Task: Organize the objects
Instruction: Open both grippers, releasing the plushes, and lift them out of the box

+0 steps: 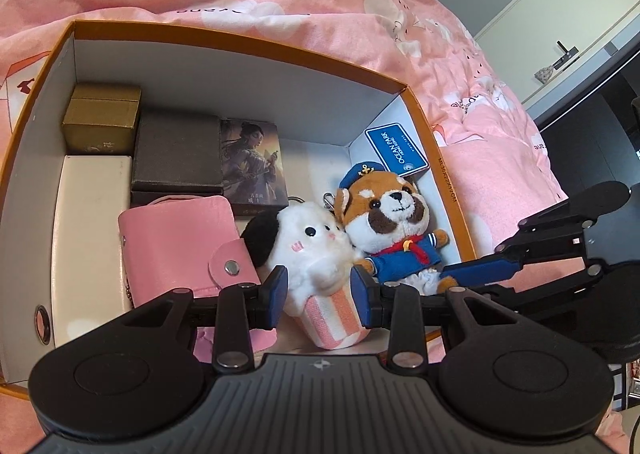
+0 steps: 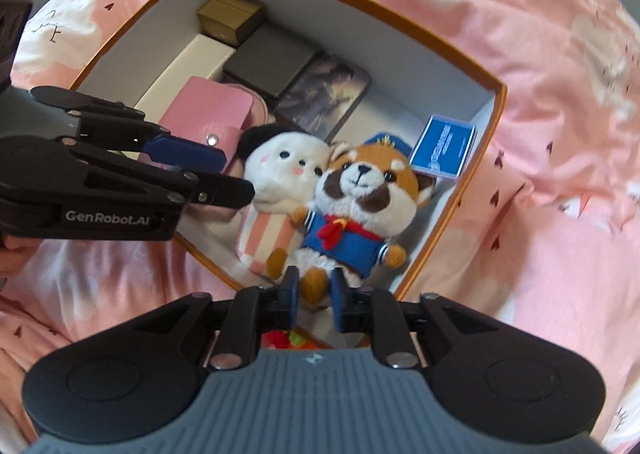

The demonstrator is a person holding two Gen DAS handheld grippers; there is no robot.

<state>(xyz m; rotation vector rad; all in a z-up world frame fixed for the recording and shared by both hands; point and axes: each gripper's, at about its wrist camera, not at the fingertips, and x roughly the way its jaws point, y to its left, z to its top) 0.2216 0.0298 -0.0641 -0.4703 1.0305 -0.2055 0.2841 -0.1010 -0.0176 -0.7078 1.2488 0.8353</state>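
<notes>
An orange-rimmed cardboard box [image 1: 248,42] [image 2: 496,94] lies on a pink quilt. Inside lie a white plush in a striped cup [image 1: 316,254] [image 2: 280,174] and a red-panda sailor plush [image 1: 396,226] [image 2: 360,206], side by side. My left gripper [image 1: 320,294] [image 2: 224,170] is open, its pads either side of the white plush's cup. My right gripper [image 2: 314,294] [image 1: 500,270] is part open, its pads astride the panda's foot at the box's near edge.
The box also holds a pink snap wallet [image 1: 180,254], a gold box [image 1: 100,122], a grey box [image 1: 176,154], a picture card box [image 1: 252,162], a white case [image 1: 88,246] and a blue Ocean Park tag [image 1: 396,150]. The pink quilt [image 2: 540,54] surrounds it.
</notes>
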